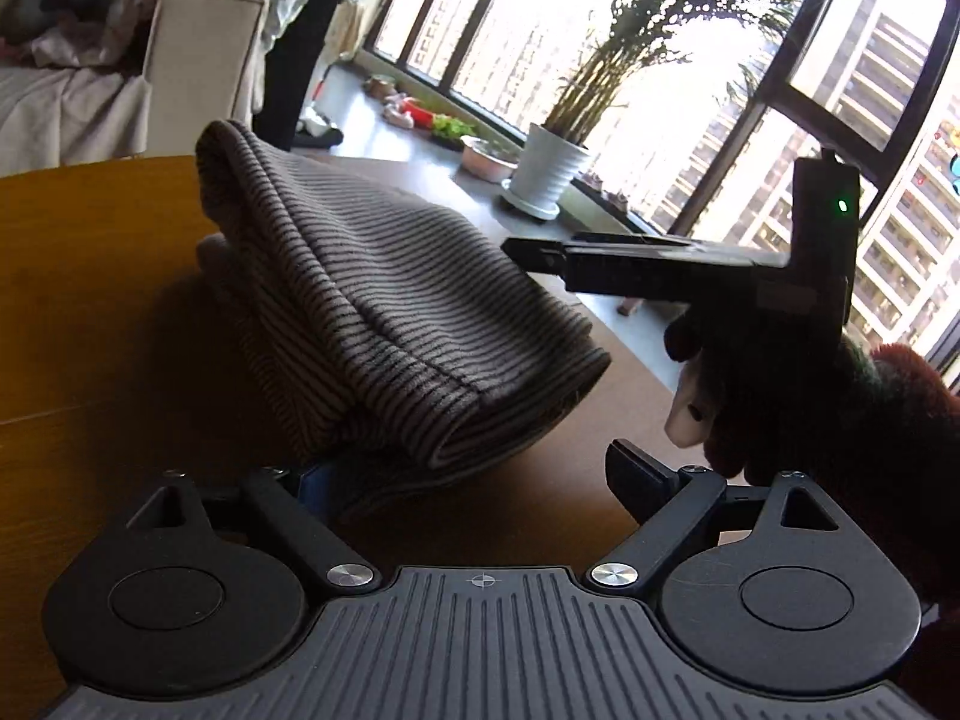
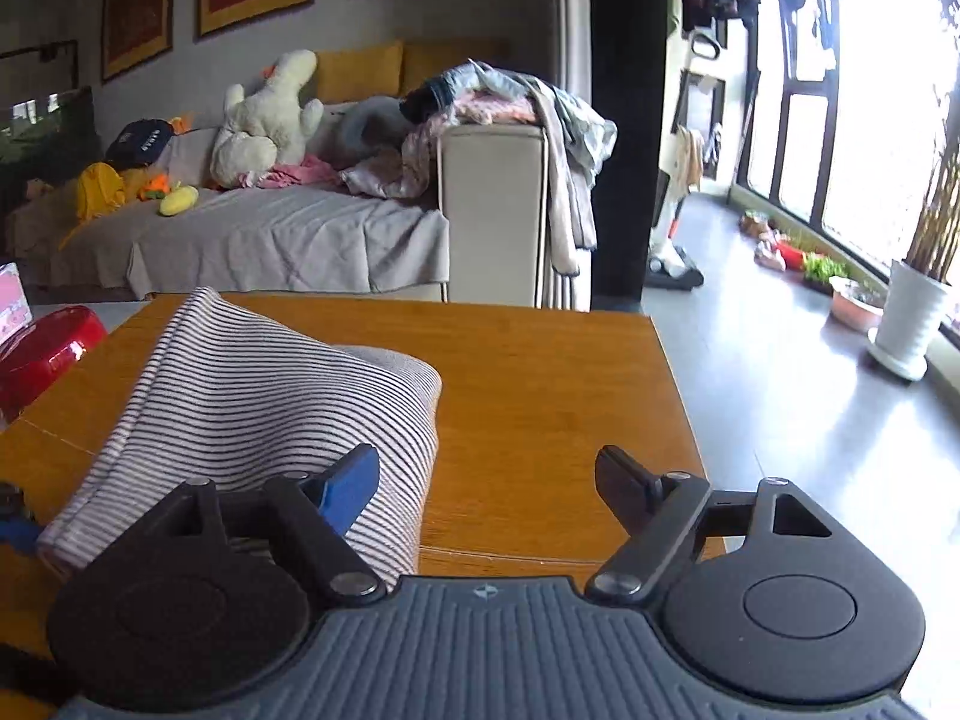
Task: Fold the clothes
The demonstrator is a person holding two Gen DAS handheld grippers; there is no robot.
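Note:
A grey-and-black striped garment [image 1: 384, 324] lies folded in a thick bundle on the wooden table [image 1: 90, 312]. My left gripper [image 1: 474, 480] is open at the bundle's near edge; its blue left finger [image 1: 312, 480] is mostly hidden under the cloth, and the right finger [image 1: 636, 474] is free. In the right wrist view the garment [image 2: 252, 402] lies to the left. My right gripper [image 2: 486, 489] is open, with the blue left finger [image 2: 348, 492] resting against the cloth and the other finger [image 2: 624, 486] over bare table [image 2: 540, 372]. The left wrist view shows the right gripper [image 1: 540, 258] from the side, held by a gloved hand [image 1: 750, 408].
The table's right edge [image 2: 672, 396] drops to a dark floor. A white plant pot [image 2: 912, 318] and bowls stand by the windows. A sofa [image 2: 492, 210] with piled clothes and a plush toy [image 2: 264, 120] sits behind. A red object [image 2: 42, 354] is at the left.

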